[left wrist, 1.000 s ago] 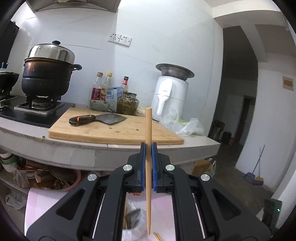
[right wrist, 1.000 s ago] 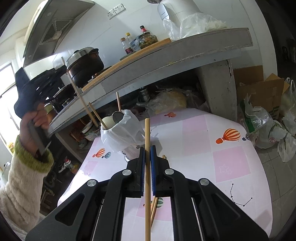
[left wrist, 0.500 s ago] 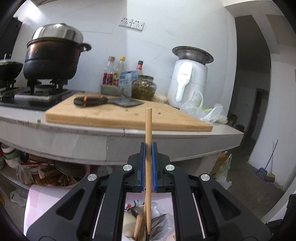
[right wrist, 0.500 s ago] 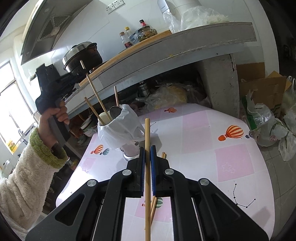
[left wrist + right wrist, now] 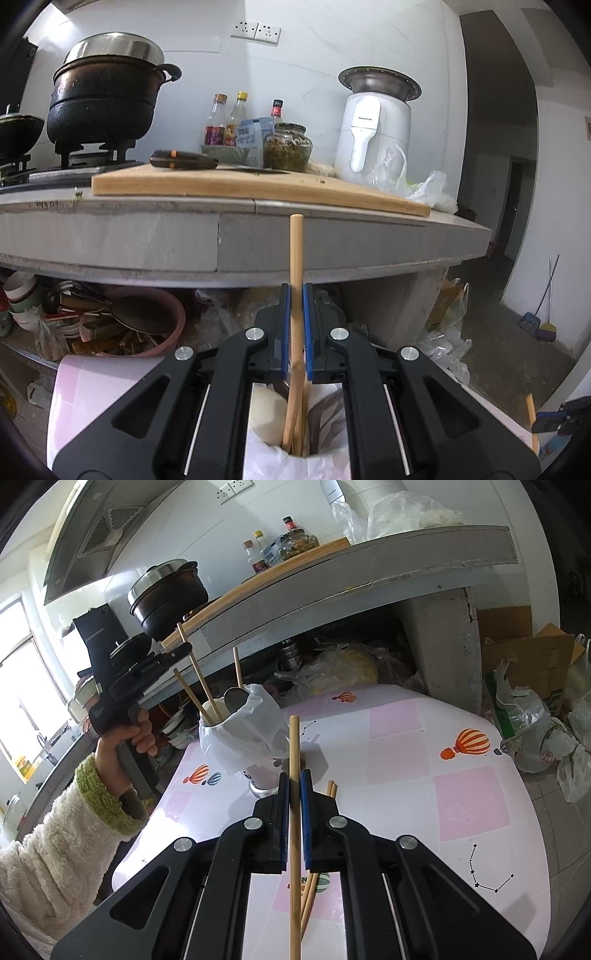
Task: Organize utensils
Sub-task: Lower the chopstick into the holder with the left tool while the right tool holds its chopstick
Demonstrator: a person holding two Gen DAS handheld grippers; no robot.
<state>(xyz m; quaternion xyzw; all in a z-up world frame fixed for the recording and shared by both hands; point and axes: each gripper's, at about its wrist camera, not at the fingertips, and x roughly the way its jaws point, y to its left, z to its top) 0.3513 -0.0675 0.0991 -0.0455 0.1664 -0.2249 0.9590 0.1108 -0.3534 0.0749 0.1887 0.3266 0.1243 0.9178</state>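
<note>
Over the bagged cup (image 5: 255,753) on the pink table (image 5: 461,794), the left gripper (image 5: 295,295) clamps a chopstick (image 5: 295,258) whose tip is hidden in the cup, the right gripper (image 5: 293,779) clamps another (image 5: 294,812) just beside it, and loose chopsticks (image 5: 314,886) lie partly hidden beneath.

Pink balloon-print table (image 5: 461,805), bag-lined utensil cup (image 5: 258,775) (near its far edge), loose chopsticks (image 5: 330,790).

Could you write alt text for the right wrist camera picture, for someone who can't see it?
The right gripper is clamped on a chopstick above a pink table; beyond, the person's hand lowers another chopstick into a bag-lined utensil cup.
</note>
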